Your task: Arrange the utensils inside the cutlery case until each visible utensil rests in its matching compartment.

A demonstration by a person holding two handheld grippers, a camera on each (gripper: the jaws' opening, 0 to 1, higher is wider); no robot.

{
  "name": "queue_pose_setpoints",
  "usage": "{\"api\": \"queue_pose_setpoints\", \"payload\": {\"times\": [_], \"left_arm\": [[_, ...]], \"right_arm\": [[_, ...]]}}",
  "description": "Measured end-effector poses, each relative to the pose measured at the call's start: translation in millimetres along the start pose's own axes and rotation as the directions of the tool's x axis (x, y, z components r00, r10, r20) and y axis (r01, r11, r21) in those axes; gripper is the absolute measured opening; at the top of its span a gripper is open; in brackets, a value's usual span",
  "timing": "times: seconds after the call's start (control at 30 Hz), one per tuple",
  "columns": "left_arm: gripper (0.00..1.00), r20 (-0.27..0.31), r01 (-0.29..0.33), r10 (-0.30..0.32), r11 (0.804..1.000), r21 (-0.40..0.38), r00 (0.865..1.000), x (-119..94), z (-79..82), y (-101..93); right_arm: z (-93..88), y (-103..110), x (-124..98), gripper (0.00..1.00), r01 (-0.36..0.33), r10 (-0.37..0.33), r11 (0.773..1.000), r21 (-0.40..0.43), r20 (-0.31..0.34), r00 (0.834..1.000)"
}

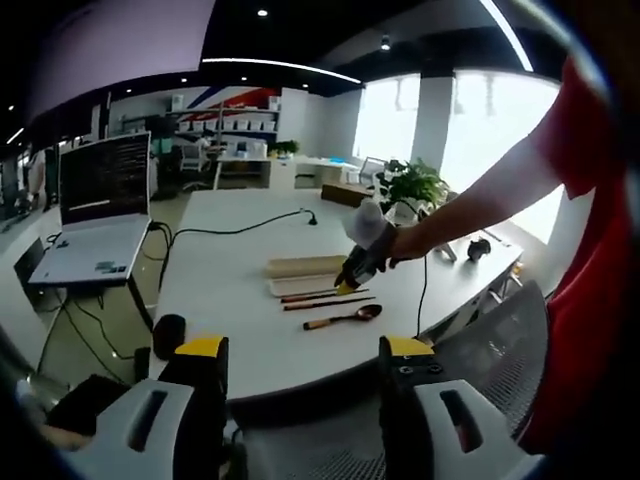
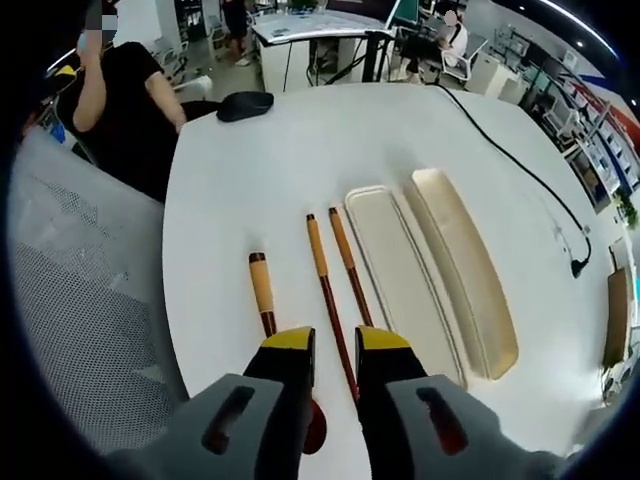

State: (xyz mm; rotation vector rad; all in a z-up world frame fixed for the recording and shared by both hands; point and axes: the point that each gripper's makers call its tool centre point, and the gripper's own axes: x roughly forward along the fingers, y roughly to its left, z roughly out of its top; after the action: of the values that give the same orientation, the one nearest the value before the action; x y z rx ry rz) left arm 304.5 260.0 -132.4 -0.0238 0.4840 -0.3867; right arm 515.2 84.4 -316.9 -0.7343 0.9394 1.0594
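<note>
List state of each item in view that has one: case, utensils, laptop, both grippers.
cutlery case base: open, empty
case lid: off, lying beside the base
chopsticks: two, on the table, outside the case
spoon: on the table, outside the case, bowl partly hidden by the gripper
laptop: open, screen on
left gripper: open, holding nothing
right gripper: jaws slightly apart over the chopsticks, grip unclear
</note>
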Motion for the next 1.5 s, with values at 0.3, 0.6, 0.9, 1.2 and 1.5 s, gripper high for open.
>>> {"api": "queue_pose_setpoints", "payload": {"times": [0.3,0.6,0.9,1.2,1.5], "left_arm": [[0.65,0.023,-0.008,0.008,1.0,0.008,1.0,-1,4.7,0.1],[0.69,0.036,-0.003,0.002,1.0,0.009,0.999,-2,8.1,-2.9],[0.7,0.04,-0.009,0.009,1.0,0.0,0.999,-6,7.0,-1.7],[0.7,0.04,-0.02,0.021,1.0,-0.005,0.999,-7,5.6,0.8],[0.69,0.034,-0.029,0.029,1.0,-0.011,0.999,-7,3.2,1.7]], "right_arm": [[-2.9,2,10,0.13,-0.006,0.007,1.0,0.01,-0.015,1.0],[-0.6,5,18,0.13,-0.007,0.008,1.0,0.007,-0.011,1.0],[-0.5,-4,27,0.13,-0.008,0.008,1.0,-0.008,-0.031,0.999],[-4.5,-4,29,0.12,0.003,-0.005,0.999,-0.036,-0.055,0.998],[-3.9,-1,33,0.12,-0.009,0.007,1.0,-0.03,-0.06,0.998]]}}
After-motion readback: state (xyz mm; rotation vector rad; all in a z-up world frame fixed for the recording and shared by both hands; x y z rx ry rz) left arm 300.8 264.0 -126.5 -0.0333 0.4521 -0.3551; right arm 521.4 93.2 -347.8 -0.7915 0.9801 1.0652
